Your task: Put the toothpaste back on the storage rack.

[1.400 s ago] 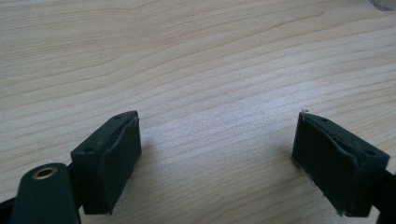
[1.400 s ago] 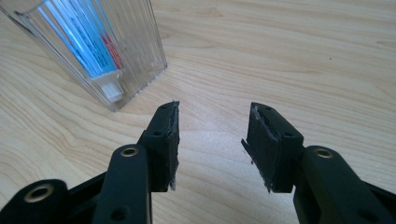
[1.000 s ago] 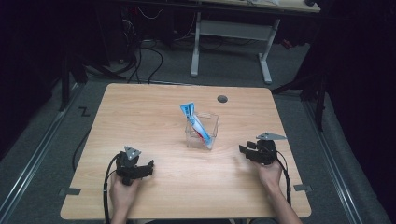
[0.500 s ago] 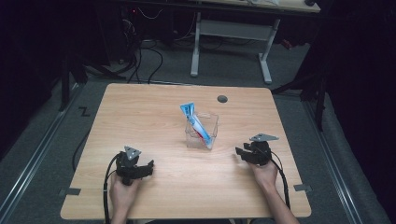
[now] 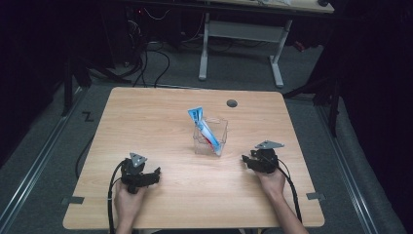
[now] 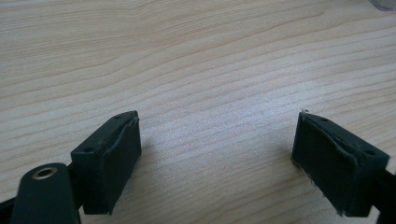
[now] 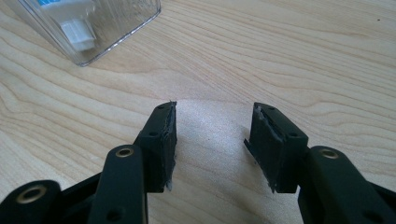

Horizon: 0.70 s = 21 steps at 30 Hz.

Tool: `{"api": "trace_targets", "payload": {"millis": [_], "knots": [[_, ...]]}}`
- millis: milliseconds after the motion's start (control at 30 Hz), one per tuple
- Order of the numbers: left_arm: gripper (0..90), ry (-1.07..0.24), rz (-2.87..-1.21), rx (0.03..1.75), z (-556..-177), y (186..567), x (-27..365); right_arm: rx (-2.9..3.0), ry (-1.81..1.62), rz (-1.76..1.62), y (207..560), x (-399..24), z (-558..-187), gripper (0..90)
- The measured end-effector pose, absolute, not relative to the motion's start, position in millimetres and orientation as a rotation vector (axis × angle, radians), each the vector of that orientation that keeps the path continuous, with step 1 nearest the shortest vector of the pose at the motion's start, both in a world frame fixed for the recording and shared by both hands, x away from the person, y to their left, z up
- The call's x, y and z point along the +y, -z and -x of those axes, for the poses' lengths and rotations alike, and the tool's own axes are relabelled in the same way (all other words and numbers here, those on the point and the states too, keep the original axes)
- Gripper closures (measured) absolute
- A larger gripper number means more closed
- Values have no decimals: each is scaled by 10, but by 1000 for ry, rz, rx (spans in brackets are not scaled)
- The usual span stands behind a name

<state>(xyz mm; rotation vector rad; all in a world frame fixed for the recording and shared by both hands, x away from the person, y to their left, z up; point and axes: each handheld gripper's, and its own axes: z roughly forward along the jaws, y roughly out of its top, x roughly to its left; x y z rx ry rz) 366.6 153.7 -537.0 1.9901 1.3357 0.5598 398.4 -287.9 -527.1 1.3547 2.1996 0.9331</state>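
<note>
Likely a lab: a bare wooden table (image 5: 160,122), floor cables (image 5: 160,61), dark surroundings.

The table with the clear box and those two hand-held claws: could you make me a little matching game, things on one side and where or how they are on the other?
Things:
1. toothpaste tube
2. clear plastic box
3. left gripper
4. right gripper

Places or states:
A. upright at the middle of the wooden table
B. jaws wide apart, nothing between them, near the table's front left
C. leaning in the box, its blue end sticking out at the top
D. jaws just been opening, empty, right of the box

Pairs: 1-C, 2-A, 3-B, 4-D
</note>
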Motion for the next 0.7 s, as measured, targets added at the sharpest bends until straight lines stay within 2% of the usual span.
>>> {"api": "trace_targets", "payload": {"millis": [333,700], "knots": [[158,-560,-1990,1336,-3666,5370,1538,2176,-929,-1313,5308,-2877,-3918,446],[158,-560,-1990,1336,-3666,5370,1537,2183,-931,-1313,5308,-2880,-3905,433]]}}
